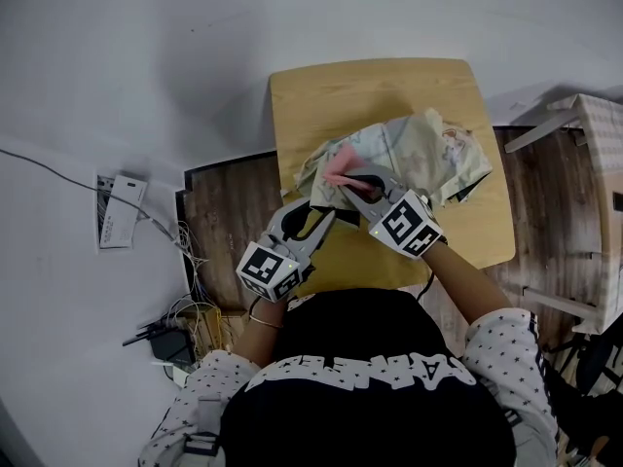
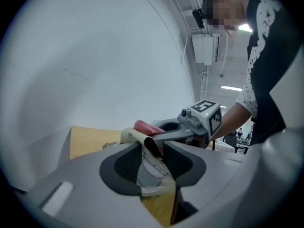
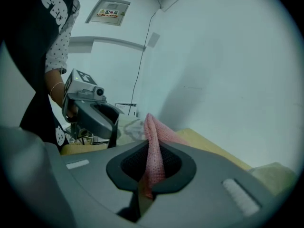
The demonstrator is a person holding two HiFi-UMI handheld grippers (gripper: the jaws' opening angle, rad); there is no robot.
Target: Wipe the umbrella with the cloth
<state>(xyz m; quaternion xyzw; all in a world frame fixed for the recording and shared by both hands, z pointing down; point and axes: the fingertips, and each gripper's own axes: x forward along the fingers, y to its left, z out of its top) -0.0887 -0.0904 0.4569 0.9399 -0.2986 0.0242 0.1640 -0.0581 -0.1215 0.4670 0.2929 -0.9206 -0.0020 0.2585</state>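
A folded, pale patterned umbrella (image 1: 428, 154) lies crumpled on the small wooden table (image 1: 389, 81). My right gripper (image 1: 352, 185) is shut on a pink cloth (image 1: 339, 171) at the umbrella's near left end; in the right gripper view the cloth (image 3: 153, 156) is pinched flat between the pads. My left gripper (image 1: 310, 212) sits just to the left of it at the table's near edge. In the left gripper view its jaws stand apart, with a fold of umbrella fabric (image 2: 151, 170) lying loose between them. The right gripper (image 2: 190, 125) shows just beyond.
The table is small, with its near edge against the person's body. A white power strip (image 1: 117, 212) and cables (image 1: 180, 329) lie on the floor at left. A white frame of furniture (image 1: 584, 134) stands at right. A white wall lies beyond the table.
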